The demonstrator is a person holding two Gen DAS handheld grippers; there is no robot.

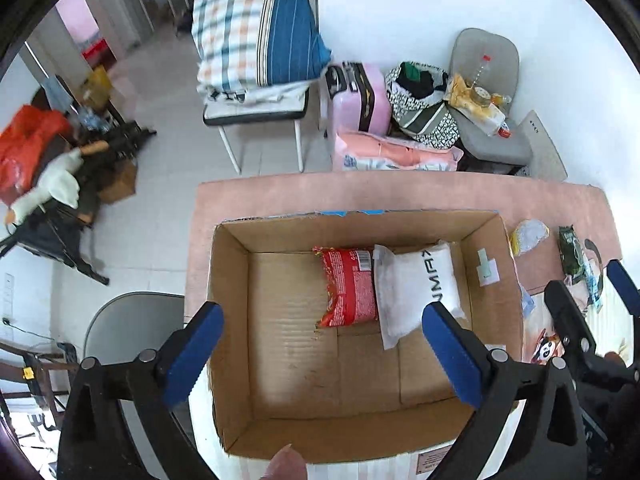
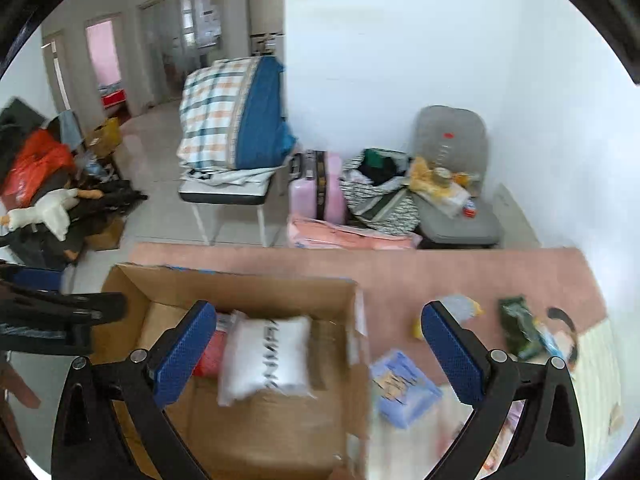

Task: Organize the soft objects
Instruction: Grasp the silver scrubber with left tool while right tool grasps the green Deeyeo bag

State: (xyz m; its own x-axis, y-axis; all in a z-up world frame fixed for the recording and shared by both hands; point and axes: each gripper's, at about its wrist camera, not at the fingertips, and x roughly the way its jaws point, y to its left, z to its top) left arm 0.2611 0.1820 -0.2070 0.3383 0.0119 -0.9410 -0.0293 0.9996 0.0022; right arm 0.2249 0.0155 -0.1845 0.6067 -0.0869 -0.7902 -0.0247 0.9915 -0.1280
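I count one open brown cardboard box [image 1: 352, 436] on the pink table cover [image 1: 400, 192], with two soft packs inside: one red crinkled snack bag [image 1: 348, 286] and one white plastic-wrapped pillow pack with black lettering [image 1: 416, 284]. Both lie flat on the box floor at the far right, touching side by side, long axes running from the near wall toward the far wall.

Three more items lie on the cover right of the box: one yellow-and-clear pouch [image 1: 528, 234], one dark green packet [image 1: 572, 254], and one light blue tissue pack [image 2: 404, 388] just beside the box wall.

The left gripper [image 1: 322, 354] hovers over the box, fingers spread wide, gripping nothing. The right gripper [image 2: 320, 356] hangs over the box's right wall, fingers equally wide, gripping nothing.

The right wrist view is motion-blurred; the lettering on the pillow pack is partly hidden by a blue pad [image 1: 452, 354]. I cannot read the packet labels.
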